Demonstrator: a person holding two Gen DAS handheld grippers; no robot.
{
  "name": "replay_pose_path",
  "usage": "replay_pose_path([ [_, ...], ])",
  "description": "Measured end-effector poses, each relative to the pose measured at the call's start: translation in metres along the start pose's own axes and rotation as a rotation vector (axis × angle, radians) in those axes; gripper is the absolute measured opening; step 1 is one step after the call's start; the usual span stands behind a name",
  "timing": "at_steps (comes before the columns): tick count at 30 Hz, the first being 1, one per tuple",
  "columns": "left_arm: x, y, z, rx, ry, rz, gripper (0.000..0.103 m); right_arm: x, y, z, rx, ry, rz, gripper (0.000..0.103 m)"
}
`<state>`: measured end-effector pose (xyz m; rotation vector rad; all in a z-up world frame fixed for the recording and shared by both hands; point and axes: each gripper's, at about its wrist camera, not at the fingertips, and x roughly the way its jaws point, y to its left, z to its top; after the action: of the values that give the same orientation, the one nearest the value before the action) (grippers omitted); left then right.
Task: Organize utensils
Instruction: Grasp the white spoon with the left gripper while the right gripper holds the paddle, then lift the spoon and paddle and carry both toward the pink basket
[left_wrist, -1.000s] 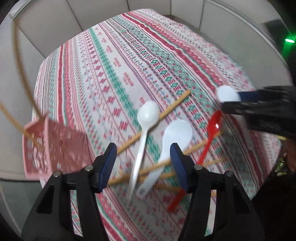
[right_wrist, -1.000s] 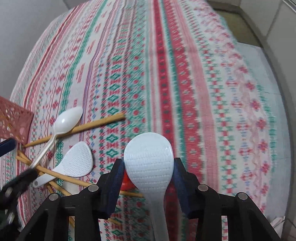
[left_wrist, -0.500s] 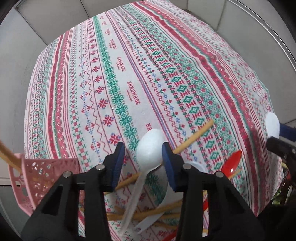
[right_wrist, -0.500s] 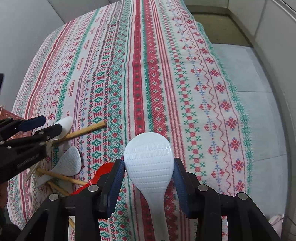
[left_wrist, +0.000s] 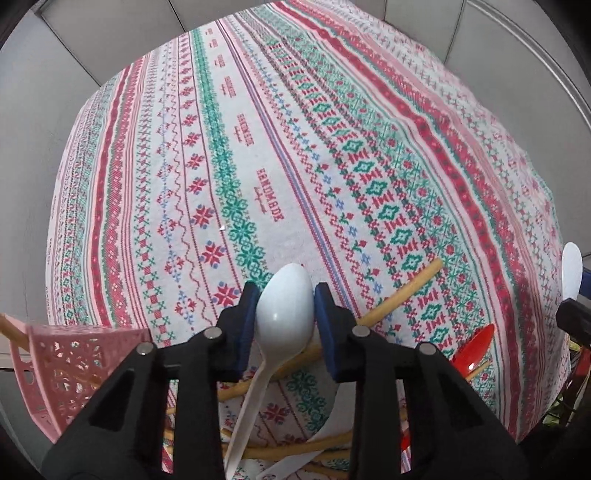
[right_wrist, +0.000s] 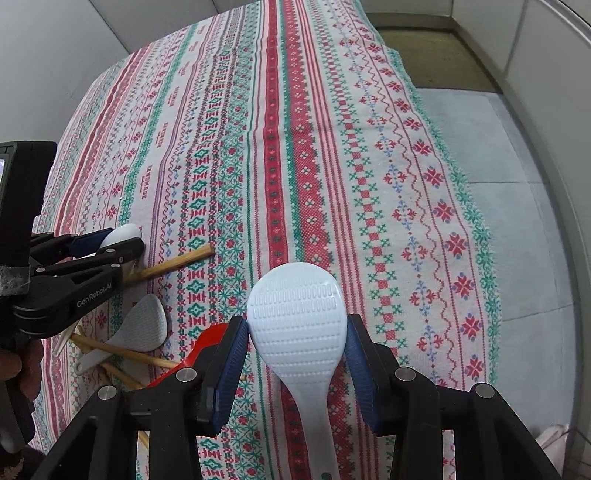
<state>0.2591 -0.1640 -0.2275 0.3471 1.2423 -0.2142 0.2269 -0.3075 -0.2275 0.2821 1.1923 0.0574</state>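
Note:
My left gripper (left_wrist: 286, 291) points down at the table. Its jaws are closing, and the blue pads touch both sides of the bowl of a white spoon (left_wrist: 284, 314). The spoon's handle runs back under the gripper across several wooden chopsticks (left_wrist: 402, 295). The right wrist view shows that same left gripper (right_wrist: 122, 240) at the left with the spoon bowl (right_wrist: 123, 233) at its tips. My right gripper (right_wrist: 295, 323) is shut on a white ribbed rice paddle (right_wrist: 295, 314) and holds it above the cloth.
A pink perforated basket (left_wrist: 70, 365) stands at the lower left. A second rice paddle (right_wrist: 146, 325) and a red spoon (left_wrist: 474, 347) lie among the chopsticks. The patterned tablecloth (left_wrist: 295, 147) stretches away ahead; the table edge and the floor (right_wrist: 498, 155) are on the right.
My left gripper came down and forward over the white spoon and narrowed its jaws around the bowl. The right gripper kept its grip on the paddle and hardly moved.

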Motion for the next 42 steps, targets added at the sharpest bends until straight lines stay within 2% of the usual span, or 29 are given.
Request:
replay_pose_path([
  [6, -0.034, 0.000, -0.007, -0.015, -0.087, -0.034, 0.033, -0.013, 0.000, -0.001, 0.012, -0.028, 0.005, 0.047],
  [11, -0.075, 0.003, -0.018, -0.048, -0.193, -0.114, 0.033, -0.028, 0.005, -0.002, 0.019, -0.068, 0.021, 0.046],
  [12, -0.084, 0.006, -0.020, -0.054, -0.223, -0.131, 0.033, -0.033, 0.007, -0.002, 0.017, -0.077, 0.028, 0.032],
  [13, -0.089, 0.008, -0.020, -0.059, -0.246, -0.145, 0.033, -0.036, 0.009, -0.002, 0.017, -0.085, 0.033, 0.026],
  [17, -0.122, 0.030, -0.029, -0.110, -0.355, -0.208, 0.033, -0.047, 0.019, 0.000, -0.006, -0.135, 0.034, 0.026],
  [21, -0.139, 0.046, -0.040, -0.149, -0.390, -0.259, 0.033, -0.040, 0.018, 0.005, 0.007, -0.119, 0.027, 0.026],
  [23, -0.143, 0.048, -0.047, -0.152, -0.395, -0.263, 0.033, -0.032, 0.020, 0.007, 0.007, -0.099, 0.029, 0.033],
  [24, -0.144, 0.049, -0.051, -0.147, -0.396, -0.257, 0.033, -0.027, 0.021, 0.008, 0.002, -0.087, 0.032, 0.041],
  [25, -0.145, 0.049, -0.054, -0.144, -0.397, -0.253, 0.033, -0.019, 0.026, 0.009, -0.014, -0.063, 0.038, 0.042],
  [29, -0.144, 0.052, -0.065, -0.137, -0.393, -0.247, 0.033, 0.011, 0.048, 0.013, -0.094, 0.016, 0.065, 0.042],
  [33, -0.141, 0.057, -0.072, -0.133, -0.375, -0.243, 0.033, 0.048, 0.066, 0.014, -0.187, 0.104, 0.024, 0.042],
  [36, -0.138, 0.061, -0.078, -0.130, -0.360, -0.244, 0.033, 0.066, 0.073, 0.017, -0.206, 0.143, 0.021, 0.043],
  [40, -0.138, 0.067, -0.084, -0.119, -0.355, -0.240, 0.033, 0.082, 0.084, 0.021, -0.237, 0.162, 0.007, 0.063],
  [42, -0.138, 0.071, -0.086, -0.121, -0.354, -0.239, 0.033, 0.085, 0.091, 0.022, -0.269, 0.153, -0.013, 0.064],
])
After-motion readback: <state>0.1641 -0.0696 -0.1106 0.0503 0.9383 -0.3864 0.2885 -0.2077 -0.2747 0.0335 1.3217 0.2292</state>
